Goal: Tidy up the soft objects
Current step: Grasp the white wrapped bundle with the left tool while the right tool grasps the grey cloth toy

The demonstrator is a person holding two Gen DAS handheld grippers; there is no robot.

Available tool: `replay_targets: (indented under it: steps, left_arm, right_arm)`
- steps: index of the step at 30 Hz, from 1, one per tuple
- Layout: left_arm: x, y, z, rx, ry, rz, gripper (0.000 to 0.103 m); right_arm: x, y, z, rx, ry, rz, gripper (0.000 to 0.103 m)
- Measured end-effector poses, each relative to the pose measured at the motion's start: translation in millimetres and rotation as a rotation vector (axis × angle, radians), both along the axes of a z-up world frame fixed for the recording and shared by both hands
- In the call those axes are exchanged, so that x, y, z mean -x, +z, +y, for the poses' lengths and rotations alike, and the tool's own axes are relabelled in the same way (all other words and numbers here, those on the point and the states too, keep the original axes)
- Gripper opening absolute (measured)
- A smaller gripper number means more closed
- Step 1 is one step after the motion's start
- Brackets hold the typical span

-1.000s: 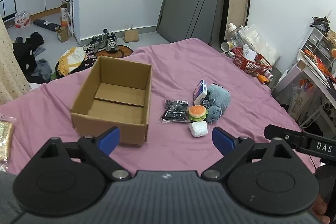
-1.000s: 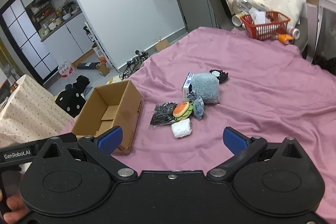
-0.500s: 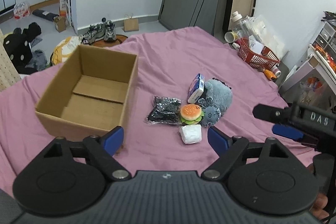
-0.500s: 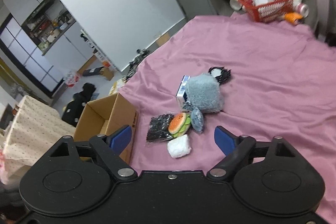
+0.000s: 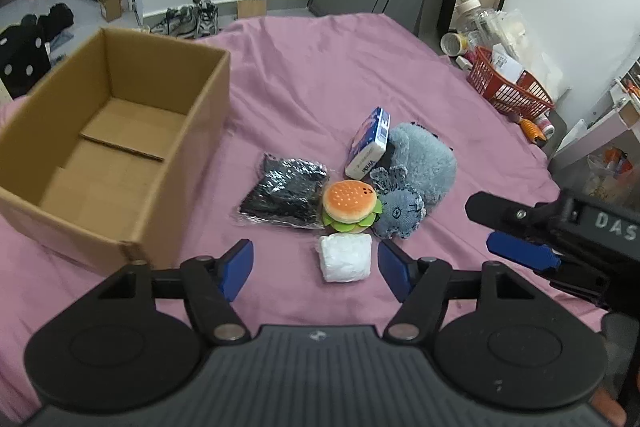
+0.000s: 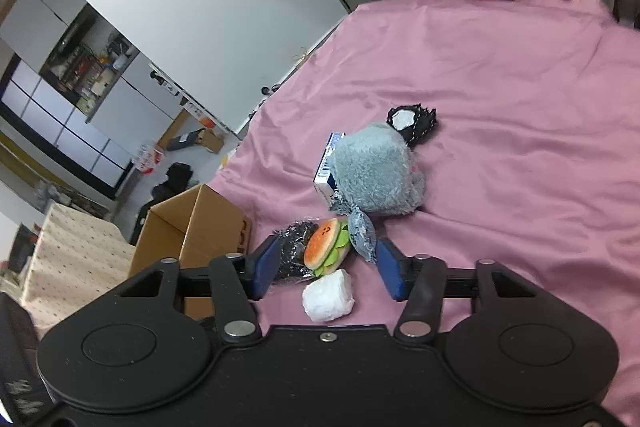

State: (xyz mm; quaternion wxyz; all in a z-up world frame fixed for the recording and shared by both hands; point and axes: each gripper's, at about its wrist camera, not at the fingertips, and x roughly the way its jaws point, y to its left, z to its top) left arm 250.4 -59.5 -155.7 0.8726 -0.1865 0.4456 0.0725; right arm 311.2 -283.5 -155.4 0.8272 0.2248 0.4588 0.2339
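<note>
Progress: none yet | cardboard box (image 5: 116,131) empty | your soft toys (image 5: 400,179) lay on bed (image 5: 320,67) | both hand-held grippers (image 5: 314,265) (image 6: 326,269) spread wide, holding nothing

Legible text: white letters "DAS" on the black body of the right tool (image 5: 520,227), right edge of the left wrist view. The blue-and-white carton (image 5: 368,143) at centre carries dark print on its white end; letters too blurred to read. Nothing else legible.
</note>
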Motion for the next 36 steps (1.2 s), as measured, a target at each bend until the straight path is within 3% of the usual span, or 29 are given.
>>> replay_targets:
  steps: [5, 13, 20, 23, 25, 26, 36]
  left_arm:
    - [-19, -22, -7, 0.024, -0.003, 0.023, 0.065]
    - [-42, -53, -10, 0.066, -0.007, 0.049, 0.064]
    - [-49, -72, -8, 0.130, -0.006, 0.089, 0.053]
    - [-50, -73, -8, 0.134, -0.009, 0.094, 0.041]
    - [-50, -73, -7, 0.138, -0.009, 0.095, 0.041]
    - [-50, -72, -7, 0.133, -0.013, 0.098, 0.041]
    - [-32, -34, 2, 0.104, -0.027, 0.033, 0.040]
  right_arm:
    - [-13, -22, 6, 0.017, 0.021, 0.062, 0.036]
    - [-29, -40, 9, -0.003, 0.019, 0.096, 0.034]
    - [-41, -58, 17, 0.022, 0.010, 0.133, 0.033]
    - [-44, -60, 22, 0.027, 0.024, 0.109, 0.030]
    - [-46, -63, 30, 0.040, 0.049, 0.107, 0.026]
    - [-47, -67, 32, 0.052, 0.054, 0.124, 0.018]
    - [-25, -42, 27, 0.093, 0.048, 0.059, 0.015]
